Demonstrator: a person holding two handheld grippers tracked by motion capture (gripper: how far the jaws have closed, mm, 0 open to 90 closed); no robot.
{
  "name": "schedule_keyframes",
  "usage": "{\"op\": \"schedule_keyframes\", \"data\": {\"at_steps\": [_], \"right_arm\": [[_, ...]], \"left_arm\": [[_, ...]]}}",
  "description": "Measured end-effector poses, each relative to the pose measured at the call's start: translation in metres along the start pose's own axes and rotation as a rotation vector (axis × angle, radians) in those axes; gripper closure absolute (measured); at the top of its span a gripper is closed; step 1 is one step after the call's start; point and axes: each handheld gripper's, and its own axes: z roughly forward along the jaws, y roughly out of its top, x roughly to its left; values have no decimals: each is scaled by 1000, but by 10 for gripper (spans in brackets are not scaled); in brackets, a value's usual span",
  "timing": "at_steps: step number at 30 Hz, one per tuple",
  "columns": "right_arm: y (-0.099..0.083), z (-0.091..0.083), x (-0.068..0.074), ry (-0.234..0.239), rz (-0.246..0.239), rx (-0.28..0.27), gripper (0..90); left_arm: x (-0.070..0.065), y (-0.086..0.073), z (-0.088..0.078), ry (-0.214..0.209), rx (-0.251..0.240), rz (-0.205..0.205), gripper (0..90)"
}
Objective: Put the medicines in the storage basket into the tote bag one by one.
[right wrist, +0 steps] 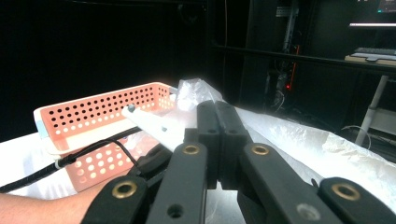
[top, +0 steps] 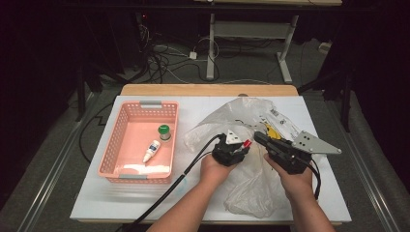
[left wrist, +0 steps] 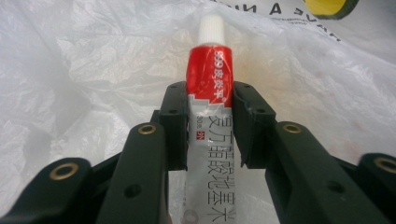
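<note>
A red and white tube with a white cap and printed characters sits upright between the jaws of my left gripper, which is shut on its middle. From above, that gripper hangs over a crumpled clear plastic bag, and the tube's red end pokes out to the right. My right gripper hovers just right of it above the bag. Its jaws are pressed together with nothing visible between them.
A pink perforated basket stands at the table's left, holding a green-capped jar and a small white bottle. The basket lies beyond my right gripper. The bag carries yellow print. A black cable trails toward the front edge.
</note>
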Motion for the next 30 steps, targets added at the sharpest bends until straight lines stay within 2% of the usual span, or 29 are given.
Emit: {"op": "schedule_keyframes", "data": {"at_steps": [6, 10, 12, 18, 25, 27, 30], "right_arm": [[-1, -1, -1, -3, 6, 6, 900], [-2, -2, -1, -4, 7, 7, 900], [-2, -2, -1, -3, 6, 8, 900], [-3, 0, 0, -3, 3, 15, 900], [-3, 0, 1, -1, -3, 18, 900], [-4, 0, 2, 0, -1, 20, 900], [-3, 0, 2, 0, -1, 22, 900]], "left_arm": [[-6, 0, -14, -21, -6, 22, 536], [-9, -6, -31, -52, -35, 4, 470], [-10, -9, -41, -65, -41, 11, 440], [-14, -19, -64, -99, -34, 16, 313], [-20, -30, -88, -137, -47, 7, 210], [-18, -32, -93, -158, -49, -14, 179], [-16, -35, -100, -137, -47, -7, 144]]}}
